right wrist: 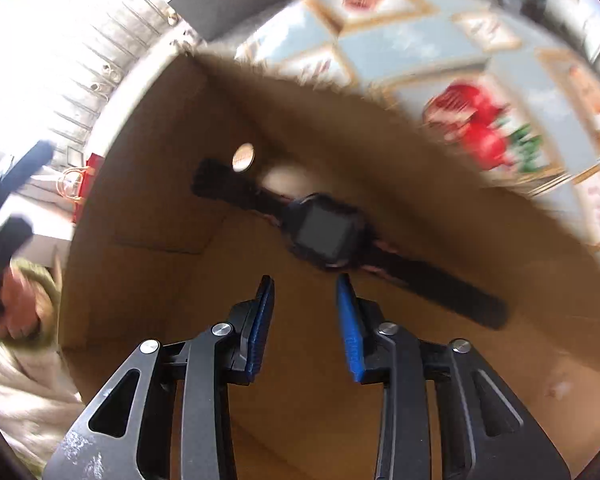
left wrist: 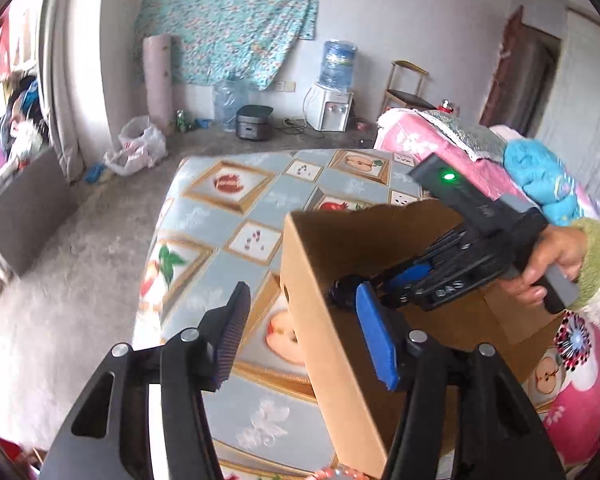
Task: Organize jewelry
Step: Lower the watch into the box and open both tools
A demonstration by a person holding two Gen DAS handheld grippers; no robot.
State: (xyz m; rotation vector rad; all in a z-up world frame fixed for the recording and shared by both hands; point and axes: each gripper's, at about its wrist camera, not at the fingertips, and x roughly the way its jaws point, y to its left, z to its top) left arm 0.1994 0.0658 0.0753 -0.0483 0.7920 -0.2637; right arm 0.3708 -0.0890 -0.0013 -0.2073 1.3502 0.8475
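Observation:
A black wristwatch [right wrist: 324, 232] with a square face lies flat on the floor of an open cardboard box [right wrist: 148, 184]. My right gripper [right wrist: 305, 284] is open and empty, inside the box just short of the watch. In the left wrist view the right gripper [left wrist: 352, 284] reaches down into the same box [left wrist: 332, 352] from the right. My left gripper [left wrist: 300, 296] is open and empty, its jaws astride the box's near left wall. A beaded piece [left wrist: 336, 473] peeks in at the bottom edge, mostly hidden.
The box stands on a table with a blue picture-frame patterned cloth [left wrist: 228, 216]. A pink quilt [left wrist: 452, 152] and blue bundle [left wrist: 540, 176] lie at the right. A small round hole [right wrist: 243, 157] shows in the box's far wall.

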